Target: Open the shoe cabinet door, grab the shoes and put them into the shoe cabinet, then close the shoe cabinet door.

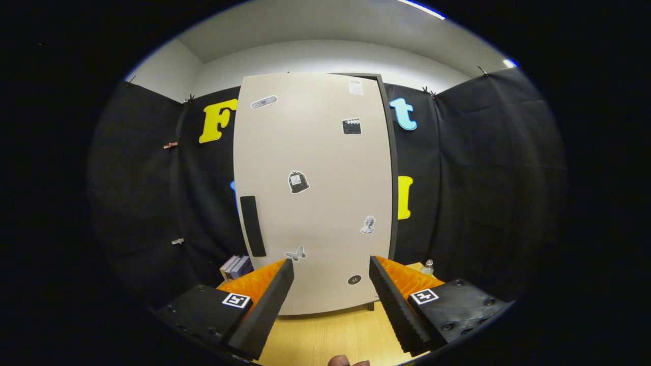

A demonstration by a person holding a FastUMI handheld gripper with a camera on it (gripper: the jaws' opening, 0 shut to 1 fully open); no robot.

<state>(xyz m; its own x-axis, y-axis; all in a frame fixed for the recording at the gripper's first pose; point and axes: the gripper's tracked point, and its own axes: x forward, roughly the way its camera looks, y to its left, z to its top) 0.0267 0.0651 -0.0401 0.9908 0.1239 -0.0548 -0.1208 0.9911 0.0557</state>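
Observation:
The shoe cabinet (pixel 313 193) stands upright ahead of me on a wooden tabletop (pixel 325 338). Its pale door is closed or very nearly so and carries several small stickers. A dark vertical handle (pixel 253 225) runs down the door's left side. A dark cabinet edge (pixel 392 168) shows along the door's right side. My gripper (pixel 331 269) is open, its fingers spread wide with nothing between them. It hangs over the table short of the door's lower part, and the handle lies ahead and to the left of the left finger.
A stack of books (pixel 235 267) lies on the table left of the cabinet, behind the left finger. A small clear bottle (pixel 428 266) stands right of the cabinet. Black cloth walls close in the booth. A fingertip of a person (pixel 348 362) shows at the table's near edge.

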